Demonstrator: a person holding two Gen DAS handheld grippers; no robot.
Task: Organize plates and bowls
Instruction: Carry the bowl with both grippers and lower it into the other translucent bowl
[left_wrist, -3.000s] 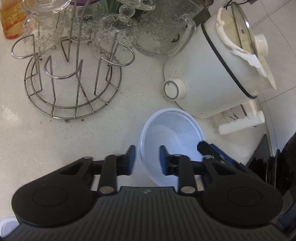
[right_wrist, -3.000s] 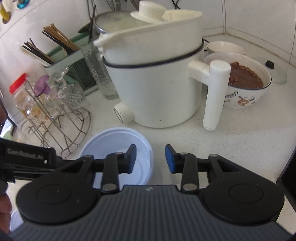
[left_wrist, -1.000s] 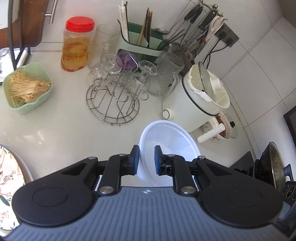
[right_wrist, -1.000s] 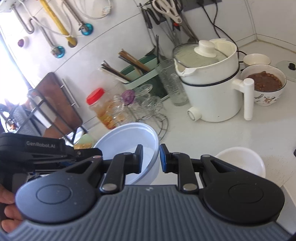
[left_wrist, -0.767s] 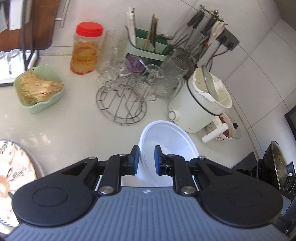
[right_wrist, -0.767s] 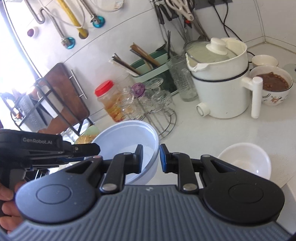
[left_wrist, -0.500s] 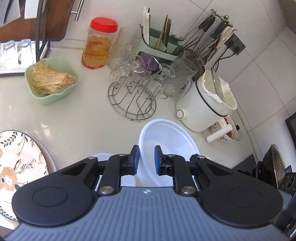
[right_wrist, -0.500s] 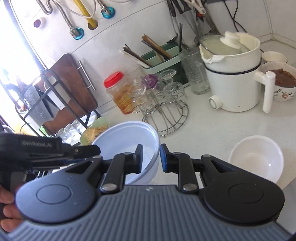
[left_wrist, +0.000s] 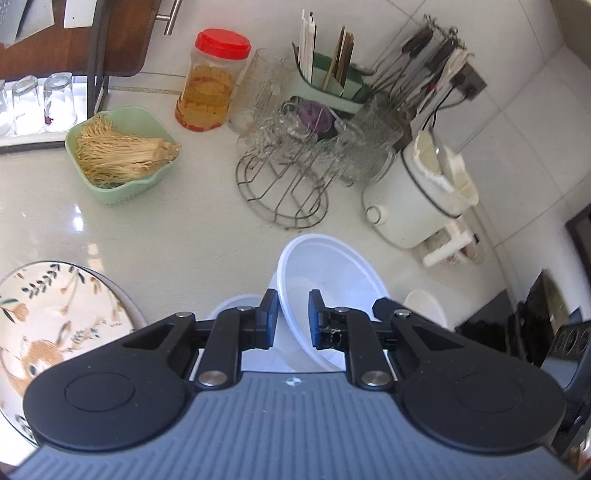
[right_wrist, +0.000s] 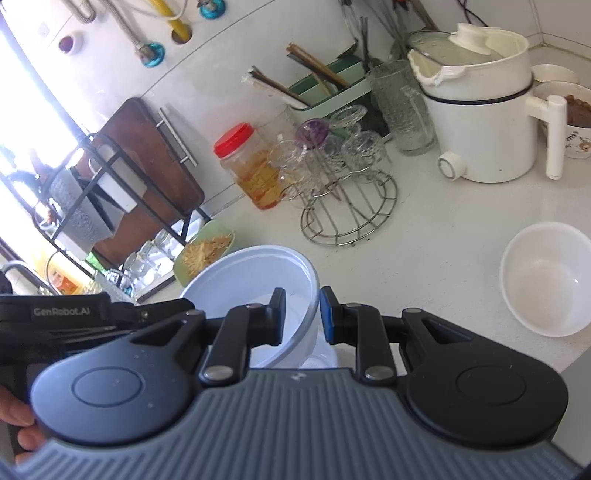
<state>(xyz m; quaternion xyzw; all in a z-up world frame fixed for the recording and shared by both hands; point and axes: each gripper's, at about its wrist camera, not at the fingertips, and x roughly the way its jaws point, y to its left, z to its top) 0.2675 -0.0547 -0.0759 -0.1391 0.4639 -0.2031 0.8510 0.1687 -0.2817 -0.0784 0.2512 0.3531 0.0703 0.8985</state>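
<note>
A translucent white plastic bowl (left_wrist: 325, 269) is held in the air above the counter by both grippers. My left gripper (left_wrist: 291, 319) is shut on its near rim. My right gripper (right_wrist: 302, 314) is shut on the opposite rim of the same bowl (right_wrist: 255, 273). A second pale bowl (left_wrist: 236, 304) sits below, mostly hidden behind the left fingers. A small white ceramic bowl (right_wrist: 546, 277) stands on the counter at the right. A floral plate (left_wrist: 48, 314) lies at the left edge.
A wire glass rack (left_wrist: 284, 184) with glasses, a green basket of enoki mushrooms (left_wrist: 118, 155), a red-lidded jar (left_wrist: 210, 81), a chopstick holder (left_wrist: 328, 81) and a white electric pot (right_wrist: 480, 122) stand on the counter. A stove (left_wrist: 546, 325) is at the right.
Both grippers closed on the bowl's rim and lifted it off the counter, carrying it up and to the left. The floral plate and the small white bowl came into view.
</note>
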